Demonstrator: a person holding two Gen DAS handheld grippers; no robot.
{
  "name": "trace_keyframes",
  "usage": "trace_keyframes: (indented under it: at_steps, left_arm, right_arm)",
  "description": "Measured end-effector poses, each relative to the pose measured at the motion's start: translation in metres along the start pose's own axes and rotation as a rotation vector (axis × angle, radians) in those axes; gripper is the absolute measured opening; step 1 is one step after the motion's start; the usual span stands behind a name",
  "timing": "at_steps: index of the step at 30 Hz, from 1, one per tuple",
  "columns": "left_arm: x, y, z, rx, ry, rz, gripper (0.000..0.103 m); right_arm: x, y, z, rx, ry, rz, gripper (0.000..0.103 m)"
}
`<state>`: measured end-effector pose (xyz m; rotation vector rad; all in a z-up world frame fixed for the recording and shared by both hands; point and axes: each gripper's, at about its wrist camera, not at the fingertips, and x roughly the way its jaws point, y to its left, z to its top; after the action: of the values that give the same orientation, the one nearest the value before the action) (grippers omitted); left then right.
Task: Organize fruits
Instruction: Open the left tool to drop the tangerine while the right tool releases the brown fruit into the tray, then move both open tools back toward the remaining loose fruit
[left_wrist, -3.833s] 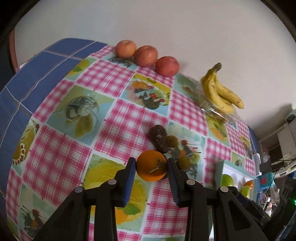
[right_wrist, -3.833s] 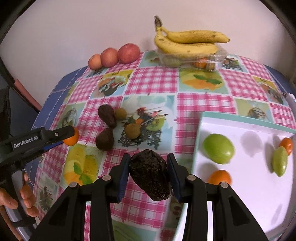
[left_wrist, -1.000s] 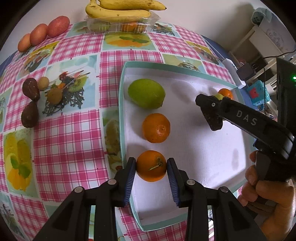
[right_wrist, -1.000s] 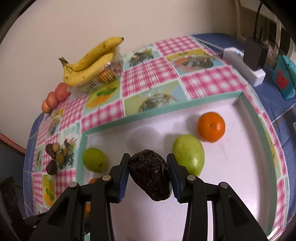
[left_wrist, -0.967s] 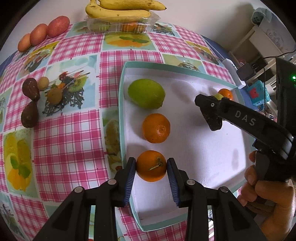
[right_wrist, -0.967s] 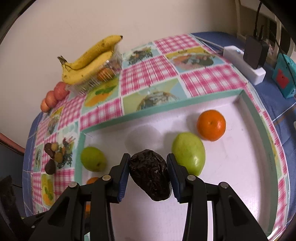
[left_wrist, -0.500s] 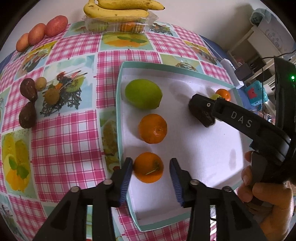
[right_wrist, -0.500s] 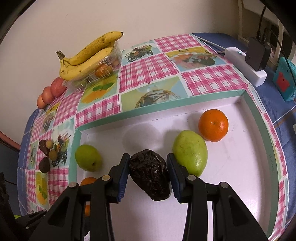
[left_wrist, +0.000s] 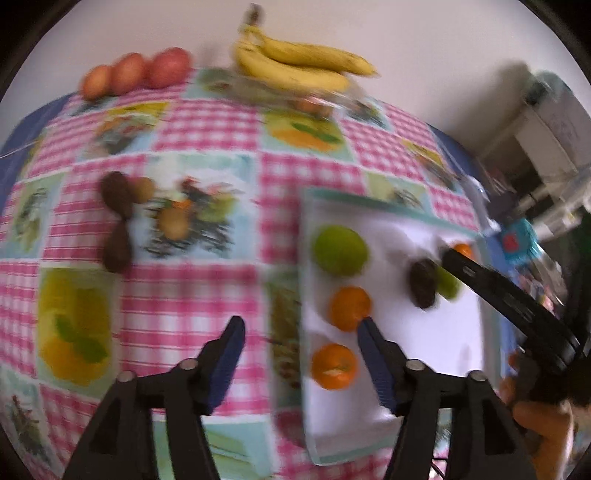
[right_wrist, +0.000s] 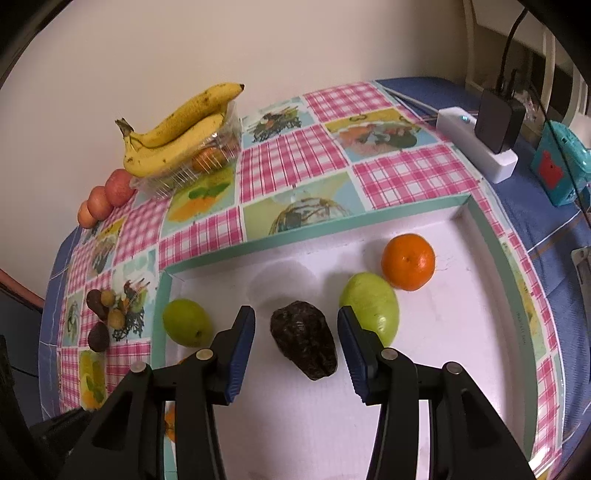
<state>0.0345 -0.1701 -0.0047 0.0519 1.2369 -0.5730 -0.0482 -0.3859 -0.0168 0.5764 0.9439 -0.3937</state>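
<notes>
A white tray with a teal rim (right_wrist: 295, 236) (left_wrist: 413, 218) lies on the checked tablecloth. My right gripper (right_wrist: 296, 336) is open, its jaws either side of a dark wrinkled avocado (right_wrist: 303, 339) (left_wrist: 423, 283) lying on the tray. A green fruit (right_wrist: 370, 310) and an orange (right_wrist: 408, 261) lie to its right, another green fruit (right_wrist: 186, 322) to its left. My left gripper (left_wrist: 301, 338) is open and empty, above the tray's left edge. Two oranges (left_wrist: 334, 365) (left_wrist: 350, 307) lie in the tray by it.
Two dark avocados (left_wrist: 117, 246) (left_wrist: 116, 192) and two small brown fruits (left_wrist: 173, 224) lie left of the tray. Bananas (left_wrist: 299, 66) rest on a clear box at the back, beside three red apples (left_wrist: 136, 74). A charger and power strip (right_wrist: 480, 144) sit right.
My left gripper let go of the orange in the tray, opened wide and pulled back. My right gripper opened and left the dark avocado on the tray.
</notes>
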Motion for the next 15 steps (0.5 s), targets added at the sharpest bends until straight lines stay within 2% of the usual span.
trace_keyframes:
  at_steps: [3,5,6,7,14,15]
  left_arm:
    - [-0.009,0.02,0.007,-0.041,-0.054,0.088,0.08]
    - [-0.016,0.036,0.01,-0.085,-0.091,0.133,0.091]
    - [-0.018,0.042,0.011,-0.102,-0.104,0.15,0.101]
    - [-0.021,0.05,0.012,-0.121,-0.118,0.169,0.103]
    - [-0.035,0.097,0.018,-0.251,-0.211,0.317,0.103]
    - [-0.037,0.102,0.018,-0.264,-0.216,0.332,0.103]
  right_arm:
    - [-0.006,0.002,0.001,-0.002,-0.017,-0.006,0.048]
    - [-0.009,0.004,0.002,-0.009,-0.026,-0.012,0.048]
    - [-0.01,0.005,0.002,-0.015,-0.029,-0.015,0.051]
    - [-0.011,0.007,0.002,-0.02,-0.031,-0.018,0.056]
    - [-0.007,0.022,-0.002,-0.067,-0.024,-0.044,0.078]
    - [-0.006,0.023,-0.002,-0.073,-0.022,-0.051,0.085]
